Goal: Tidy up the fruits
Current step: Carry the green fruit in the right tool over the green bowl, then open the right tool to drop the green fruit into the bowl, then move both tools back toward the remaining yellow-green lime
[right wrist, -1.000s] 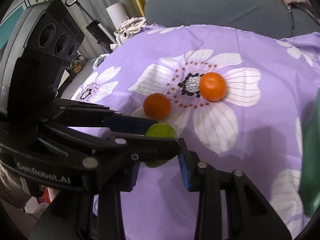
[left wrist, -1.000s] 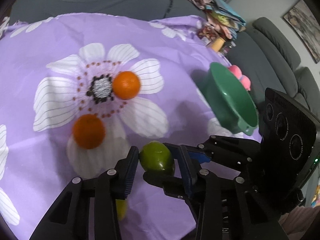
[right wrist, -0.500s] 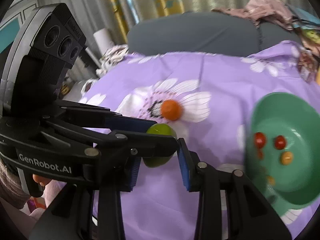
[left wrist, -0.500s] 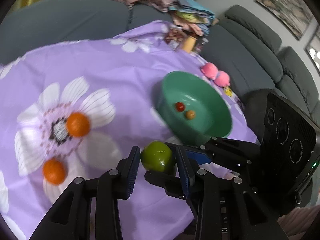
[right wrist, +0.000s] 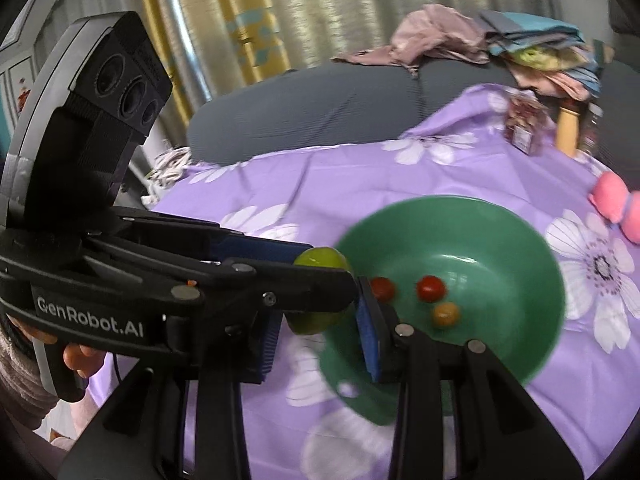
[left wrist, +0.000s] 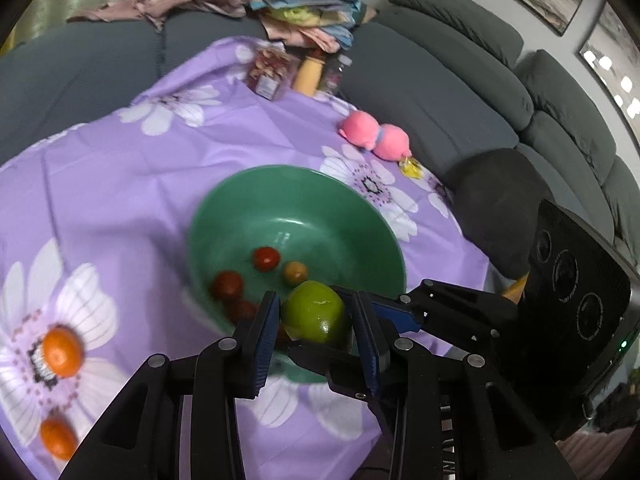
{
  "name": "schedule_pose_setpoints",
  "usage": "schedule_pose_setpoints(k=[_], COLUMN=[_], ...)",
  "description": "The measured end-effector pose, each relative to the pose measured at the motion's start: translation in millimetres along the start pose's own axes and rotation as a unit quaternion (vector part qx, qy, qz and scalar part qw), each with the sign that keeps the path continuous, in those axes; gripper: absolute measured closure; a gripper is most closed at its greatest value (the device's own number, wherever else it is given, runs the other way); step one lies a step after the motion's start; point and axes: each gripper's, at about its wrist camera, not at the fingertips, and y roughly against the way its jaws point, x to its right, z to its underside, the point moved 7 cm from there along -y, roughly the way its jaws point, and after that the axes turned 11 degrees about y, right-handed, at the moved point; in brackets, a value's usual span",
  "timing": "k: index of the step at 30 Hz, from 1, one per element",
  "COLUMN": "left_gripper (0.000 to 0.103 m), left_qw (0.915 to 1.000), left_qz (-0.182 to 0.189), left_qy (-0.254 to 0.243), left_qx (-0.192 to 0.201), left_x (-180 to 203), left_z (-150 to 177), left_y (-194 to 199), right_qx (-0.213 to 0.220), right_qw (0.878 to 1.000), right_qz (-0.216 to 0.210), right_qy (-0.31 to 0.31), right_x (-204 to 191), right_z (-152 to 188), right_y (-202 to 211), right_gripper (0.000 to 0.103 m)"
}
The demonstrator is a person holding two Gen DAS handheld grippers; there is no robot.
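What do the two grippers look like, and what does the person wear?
Both grippers are black, with angular linkage arms joined by silver rivets and flat fingers faced with ribbed blue pads. The left gripper carries a dark grey box with three round lenses and white "GenRobot.AI" lettering on its side; the right gripper has the same box, with a small green light. A fuzzy brownish sleeve shows behind the left one.

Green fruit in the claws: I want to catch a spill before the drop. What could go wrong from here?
1. The green fruit hangs over the near edge of the green bowl, not its middle; let go here, it might clip the rim and roll onto the purple cloth.
2. The left claw and right claw cross around it; an uneven release could flick it sideways.
3. It may land on the small tomatoes and bruise them.
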Motion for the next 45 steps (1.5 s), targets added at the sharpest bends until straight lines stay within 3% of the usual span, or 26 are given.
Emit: schedule_pose_setpoints(k=[8,13,15,17,28,35,37,45], left_gripper=[0.067,0.067,0.056,0.039,0.019,0.019,0.019,0.019], left_qw=[0.9994,0.9988,0.999,0.9991,0.9958,0.9864,0.9844,0.9787], left_qz=[0.002,-0.002,-0.011,-0.016,-0.075,-0.133,-0.139,-0.146], left_qy=[0.009,0.02,0.019,0.021,0.048,0.088,0.099,0.136], left_qx=[-0.033,-0.044,-0.04,-0.035,0.021,0.041,0.043,0.046], left_x=[2,0,-2,-5,-45,-92,-101,-130], left_z=[2,4,5,4,12,38,46,75], left_y=[-30,-37,-34,-30,21,56,62,83], right_qx=[-0.017,-0.029,-0.032,-0.032,-0.013,-0.005,-0.004,-0.019], right_qw=[0.999,0.999,0.998,0.998,0.998,0.999,1.0,0.999], right_qz=[0.007,0.007,0.009,0.014,0.033,0.014,0.004,-0.039], right_qy=[-0.032,-0.045,-0.052,-0.057,-0.057,-0.036,-0.026,0.015], right_x=[28,34,36,37,31,5,-6,-53], right_z=[17,26,29,30,28,21,19,16], right_y=[-12,-19,-20,-18,3,10,11,2], right_gripper=[0.067,0.061,0.056,0.049,0.039,0.037,0.03,0.029])
